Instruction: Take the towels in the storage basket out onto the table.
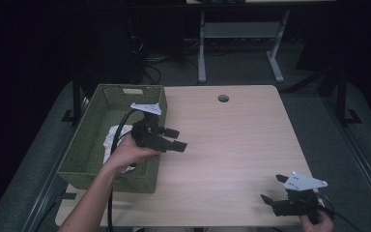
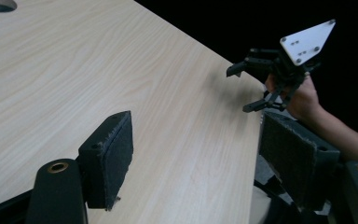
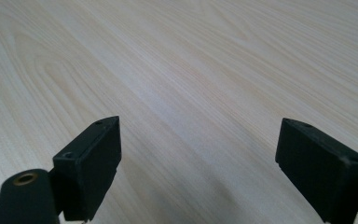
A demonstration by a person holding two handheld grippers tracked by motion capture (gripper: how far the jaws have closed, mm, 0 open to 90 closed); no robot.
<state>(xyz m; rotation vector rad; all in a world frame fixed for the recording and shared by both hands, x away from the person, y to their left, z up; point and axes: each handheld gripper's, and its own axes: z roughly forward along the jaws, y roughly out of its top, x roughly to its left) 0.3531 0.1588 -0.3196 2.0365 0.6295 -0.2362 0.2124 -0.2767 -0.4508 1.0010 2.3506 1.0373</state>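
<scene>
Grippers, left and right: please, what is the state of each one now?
Left gripper: open, holding nothing, beside the green basket.
Right gripper: open, holding nothing, over the wooden table.

1. The room sat dark, walls lost in shadow.
2. A pale wooden table (image 1: 232, 145) caught the light, with a round cable hole (image 1: 223, 98) near its far edge.
3. Behind stood a grey desk frame (image 1: 239, 43) on grey carpet (image 1: 319, 121).

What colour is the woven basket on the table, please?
Olive green, clearest in the high view: the basket sits at the table's left edge.
</scene>
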